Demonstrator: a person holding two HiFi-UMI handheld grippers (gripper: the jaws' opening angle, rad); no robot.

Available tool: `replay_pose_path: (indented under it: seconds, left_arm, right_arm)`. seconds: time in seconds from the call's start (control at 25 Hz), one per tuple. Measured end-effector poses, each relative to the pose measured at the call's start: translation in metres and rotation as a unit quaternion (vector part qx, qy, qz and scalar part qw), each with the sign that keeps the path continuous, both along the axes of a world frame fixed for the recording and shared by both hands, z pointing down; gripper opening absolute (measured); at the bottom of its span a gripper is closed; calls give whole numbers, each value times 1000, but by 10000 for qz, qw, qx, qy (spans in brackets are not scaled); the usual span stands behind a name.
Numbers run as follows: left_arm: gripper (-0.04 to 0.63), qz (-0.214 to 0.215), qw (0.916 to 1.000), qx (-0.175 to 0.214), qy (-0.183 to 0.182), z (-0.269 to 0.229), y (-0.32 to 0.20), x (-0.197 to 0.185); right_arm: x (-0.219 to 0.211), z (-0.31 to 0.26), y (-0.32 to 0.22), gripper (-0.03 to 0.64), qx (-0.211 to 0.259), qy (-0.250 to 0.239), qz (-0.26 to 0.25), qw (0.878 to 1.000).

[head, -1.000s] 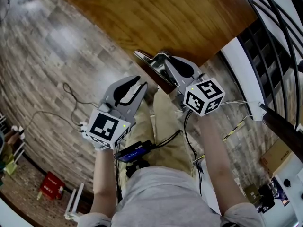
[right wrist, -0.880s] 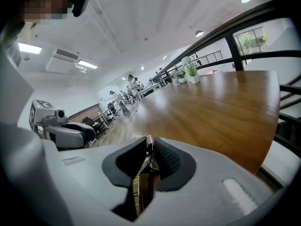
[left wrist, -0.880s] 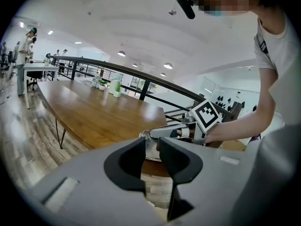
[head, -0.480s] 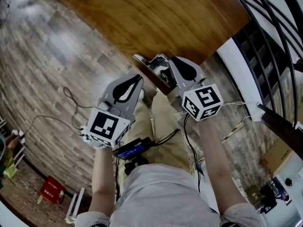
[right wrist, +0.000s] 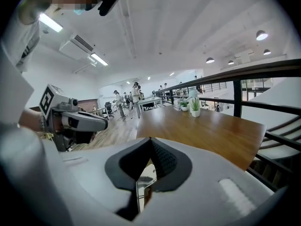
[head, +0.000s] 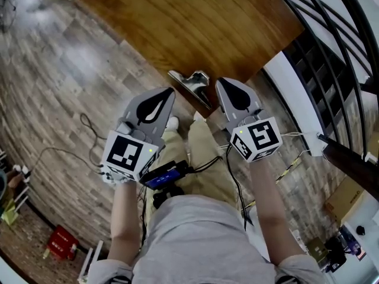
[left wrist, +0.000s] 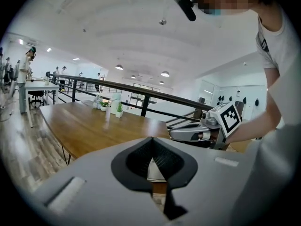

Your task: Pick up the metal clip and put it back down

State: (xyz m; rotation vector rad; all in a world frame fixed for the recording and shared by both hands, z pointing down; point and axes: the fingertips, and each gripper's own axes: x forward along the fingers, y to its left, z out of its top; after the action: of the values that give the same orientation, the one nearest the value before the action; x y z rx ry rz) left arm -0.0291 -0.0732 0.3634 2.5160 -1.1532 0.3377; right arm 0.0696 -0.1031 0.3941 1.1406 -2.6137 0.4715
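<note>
Wood grain, warm brown and smooth, covers the table (head: 177, 22), whose corner points toward me; the floor (head: 53, 70) beside it is grey plank. The metal clip (head: 190, 83) lies on that corner at the very edge: shiny bent sheet metal with a bright upturned lip. My left gripper (head: 169, 90) and right gripper (head: 220, 81) are grey shells with black ribbed pads, and each carries a cube of square markers. Both are closed, pads meeting tip to tip with nothing pinched. In the head view the clip sits between the two tips, just beside each, and neither seems to touch it. Each gripper view catches only a sliver of the clip through the teardrop window behind the closed pads. These views add what the head view lacks: small potted plants (right wrist: 194, 106) far down the table, a dark railing (right wrist: 263, 69) and the opposite gripper side-on
</note>
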Motion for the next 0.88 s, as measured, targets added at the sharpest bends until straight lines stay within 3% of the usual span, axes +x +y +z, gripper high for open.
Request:
replay_pose_path:
  seconds: [0.44, 0.88]
  left_arm:
    - [12, 127, 9972, 727, -86, -50, 4, -18]
    - [12, 190, 9936, 1106, -159, -81, -2, -25]
  right_arm:
    - [-13, -61, 15, 0, 529, -45, 31, 9986]
    - [-6, -102, 18, 0, 906, -92, 260, 9955]
